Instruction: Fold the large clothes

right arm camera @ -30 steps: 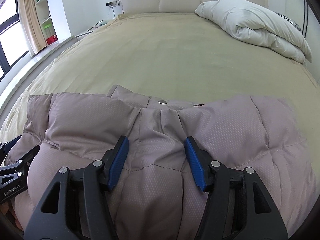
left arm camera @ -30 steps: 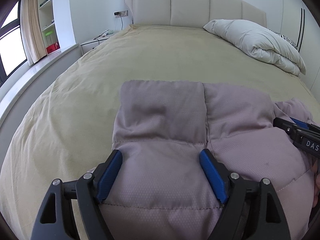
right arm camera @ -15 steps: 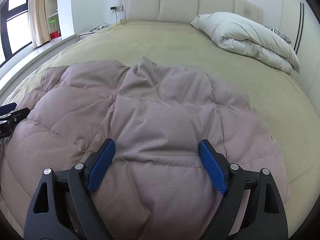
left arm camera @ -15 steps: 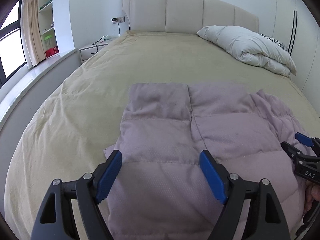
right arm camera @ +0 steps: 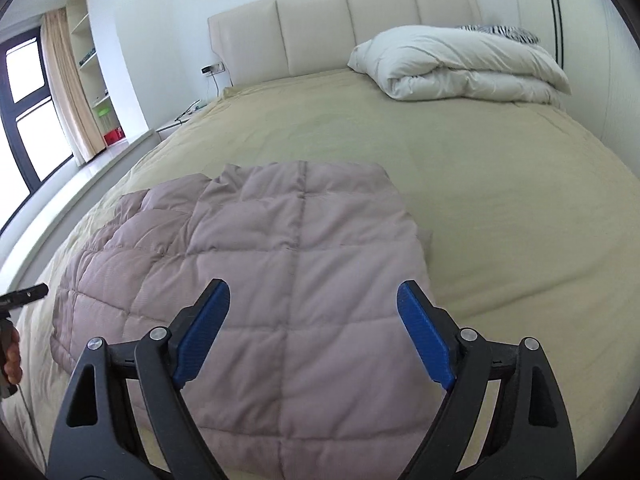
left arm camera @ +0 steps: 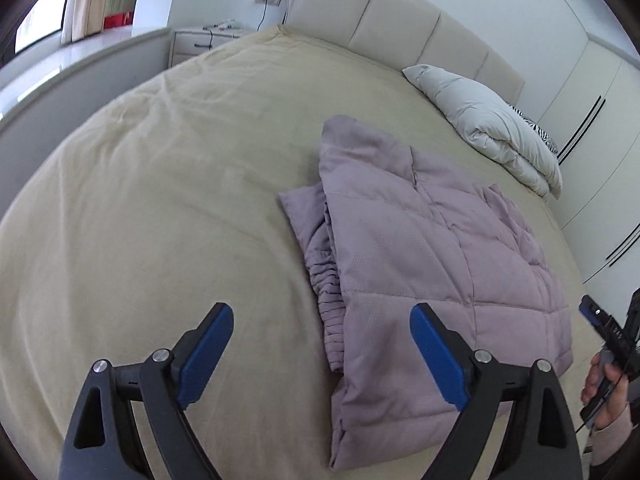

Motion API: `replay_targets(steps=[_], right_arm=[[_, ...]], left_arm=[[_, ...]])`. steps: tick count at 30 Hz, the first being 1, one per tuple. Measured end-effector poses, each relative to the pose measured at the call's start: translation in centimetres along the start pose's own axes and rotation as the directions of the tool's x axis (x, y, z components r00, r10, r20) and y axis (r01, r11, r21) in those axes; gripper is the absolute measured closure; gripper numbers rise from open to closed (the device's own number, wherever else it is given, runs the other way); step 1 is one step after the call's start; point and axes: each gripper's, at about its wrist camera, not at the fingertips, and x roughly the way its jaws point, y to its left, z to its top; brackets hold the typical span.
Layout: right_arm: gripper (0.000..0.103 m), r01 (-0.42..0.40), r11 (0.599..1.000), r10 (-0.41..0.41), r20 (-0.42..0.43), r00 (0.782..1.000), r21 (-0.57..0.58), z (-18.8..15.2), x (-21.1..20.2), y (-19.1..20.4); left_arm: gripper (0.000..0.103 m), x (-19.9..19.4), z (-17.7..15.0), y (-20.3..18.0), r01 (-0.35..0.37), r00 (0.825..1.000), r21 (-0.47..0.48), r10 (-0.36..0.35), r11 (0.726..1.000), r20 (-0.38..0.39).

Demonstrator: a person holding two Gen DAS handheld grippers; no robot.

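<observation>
A mauve quilted puffer jacket (left arm camera: 420, 248) lies folded into a rough rectangle on the beige bed (left arm camera: 160, 200); a gathered cuff and inner layer stick out along its left edge. It also shows in the right wrist view (right arm camera: 288, 264). My left gripper (left arm camera: 320, 356) is open and empty, raised above the bed at the jacket's near left edge. My right gripper (right arm camera: 312, 332) is open and empty, raised over the jacket's near end. The right gripper also shows at the right edge of the left wrist view (left arm camera: 608, 328).
A folded white duvet (right arm camera: 460, 64) lies at the bed's head on the right, with a zebra-print pillow (right arm camera: 500, 32) behind it. A padded headboard (right arm camera: 344, 32) stands at the back. A nightstand (left arm camera: 200, 40) and a window ledge (left arm camera: 60, 68) are on the left, wardrobe doors (left arm camera: 600, 120) on the right.
Both grippers have lifted up and back from the jacket, staying open. The left one has swung left, so the jacket now lies to its right. The jacket rests flat on the bed.
</observation>
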Motion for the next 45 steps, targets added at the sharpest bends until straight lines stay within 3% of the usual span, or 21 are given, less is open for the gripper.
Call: replay_targets(steps=[4,9,12,16,18,22,28,31,35,38,42,45], right_arm=[[0.017,-0.079,0.984,0.088,-0.049,0.995,0.163,-1.0,0.1,-5.2],[0.017,-0.163,0.939,0.203,-0.107,0.973,0.303,-1.9,2.9,-9.2],[0.017,-0.231,0.895,0.300,-0.132,0.945,0.381,-2.6,5.1,-11.3],[0.017,-0.257,0.861,0.369,-0.193,0.909,0.439,-3.3,8.5,-12.9],[0.017,-0.292,0.834,0.407,-0.164,0.898,0.469,-3.3,9.4,-13.4],[0.017,-0.358,0.786,0.489,-0.151,0.859,0.504,-2.6,11.3,-13.8],[0.015,-0.392,0.790,0.551,-0.266,0.791,0.472,-0.4,14.7,-12.1],[0.015,-0.389,0.801,0.552,-0.311,0.774,0.455,0.3,16.5,-11.3],[0.017,-0.384,0.805,0.550,-0.325,0.769,0.453,0.6,17.1,-10.9],[0.029,-0.381,0.809,0.544,-0.322,0.775,0.449,0.8,16.8,-10.6],[0.054,-0.367,0.834,0.502,-0.288,0.816,0.412,0.9,14.0,-9.3],[0.065,-0.358,0.857,0.467,-0.263,0.844,0.371,1.4,11.8,-7.9]], left_arm=[[0.010,2.5,1.0,0.5,0.112,0.992,-0.082,-0.116,0.990,-0.052],[0.005,6.0,1.9,2.7,0.174,0.974,-0.216,-0.200,0.961,-0.103],[0.004,6.9,2.6,3.4,0.218,0.964,-0.267,-0.251,0.939,-0.094],[0.004,8.2,3.7,3.4,0.249,0.951,-0.302,-0.292,0.920,-0.107],[0.004,8.9,4.0,3.1,0.254,0.946,-0.305,-0.301,0.918,-0.119],[0.013,10.2,4.3,2.5,0.307,0.916,-0.329,-0.371,0.893,-0.152],[0.014,11.1,4.8,1.8,0.325,0.899,-0.331,-0.398,0.886,-0.183],[0.023,11.5,5.0,1.9,0.322,0.898,-0.329,-0.396,0.888,-0.192],[0.035,12.0,4.9,1.8,0.331,0.892,-0.320,-0.405,0.888,-0.200],[0.050,11.9,4.9,1.9,0.360,0.876,-0.333,-0.439,0.872,-0.203],[0.064,10.2,4.7,1.7,0.387,0.873,-0.320,-0.455,0.865,-0.175],[0.067,8.1,4.0,1.3,0.397,0.875,-0.300,-0.456,0.867,-0.159]])
